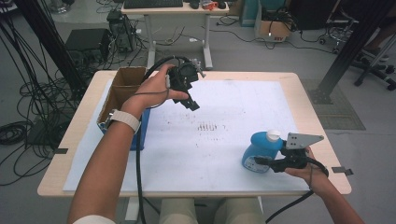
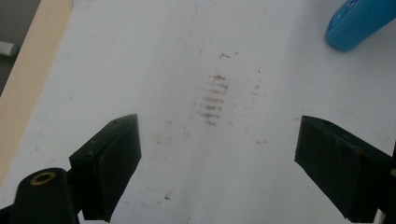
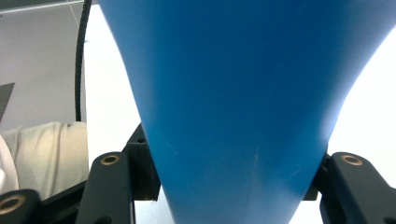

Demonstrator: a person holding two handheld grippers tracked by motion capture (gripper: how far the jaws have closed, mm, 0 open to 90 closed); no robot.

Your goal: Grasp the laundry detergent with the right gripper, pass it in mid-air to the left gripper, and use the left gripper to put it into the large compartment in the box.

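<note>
Blue bottle (image 1: pixel 260 151) with its white cap (image 1: pixel 273 136) stands on the white sheet (image 1: pixel 224 140) at the near right part of the table (image 1: pixel 70 154), and my right gripper (image 1: pixel 266 162) is clamped on its body, jaws pressing both sides. My left gripper (image 1: pixel 192 104) hangs above the sheet beside the cardboard box (image 1: pixel 122 86), jaws spread wide with nothing between them, over some brown smudges (image 2: pixel 214 100).
</note>
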